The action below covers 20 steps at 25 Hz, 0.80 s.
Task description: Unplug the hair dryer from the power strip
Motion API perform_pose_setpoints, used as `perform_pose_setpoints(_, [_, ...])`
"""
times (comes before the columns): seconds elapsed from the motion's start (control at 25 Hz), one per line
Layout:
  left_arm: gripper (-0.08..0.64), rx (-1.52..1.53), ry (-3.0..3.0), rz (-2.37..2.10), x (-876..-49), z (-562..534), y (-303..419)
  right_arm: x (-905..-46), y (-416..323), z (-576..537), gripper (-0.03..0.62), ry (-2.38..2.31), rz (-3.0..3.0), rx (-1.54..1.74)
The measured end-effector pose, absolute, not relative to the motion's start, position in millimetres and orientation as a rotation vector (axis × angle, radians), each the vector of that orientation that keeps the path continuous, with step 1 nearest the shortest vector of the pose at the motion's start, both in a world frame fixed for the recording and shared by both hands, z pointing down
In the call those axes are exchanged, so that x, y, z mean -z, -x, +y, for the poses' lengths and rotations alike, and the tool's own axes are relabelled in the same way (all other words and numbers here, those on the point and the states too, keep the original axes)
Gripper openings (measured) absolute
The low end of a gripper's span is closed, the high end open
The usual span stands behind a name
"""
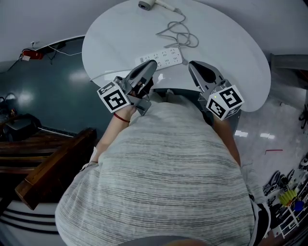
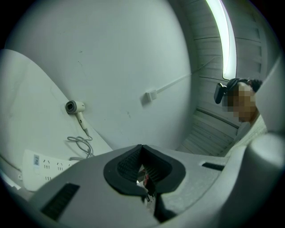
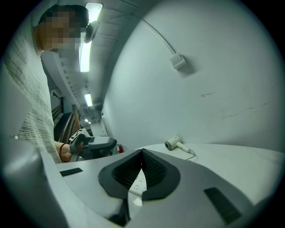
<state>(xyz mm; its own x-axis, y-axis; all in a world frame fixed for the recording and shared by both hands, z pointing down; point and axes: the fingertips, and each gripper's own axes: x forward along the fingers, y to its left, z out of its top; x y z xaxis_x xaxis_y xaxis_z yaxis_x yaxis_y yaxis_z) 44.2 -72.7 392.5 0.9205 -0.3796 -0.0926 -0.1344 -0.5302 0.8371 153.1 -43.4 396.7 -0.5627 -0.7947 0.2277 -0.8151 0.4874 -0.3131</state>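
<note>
White hair dryer cropped at top, power strip partly hidden

- A round white table stands just ahead of the left gripper and the right gripper.
- Beyond it is a plain white wall with a thin conduit and a small box.
- A ceiling light strip glows up to the left gripper's right.
- Left of the left gripper lies a glossy teal floor, and behind that dark wooden furniture (bench or steps, unclear).
</note>
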Motion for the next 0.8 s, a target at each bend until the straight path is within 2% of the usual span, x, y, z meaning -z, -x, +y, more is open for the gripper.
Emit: perform_pose_setpoints(0.8, [0.006, 0.427, -2.073, -0.497, -391, -62, -23, -398, -172, -35, 0.025, -1.431, -2.683, -0.668])
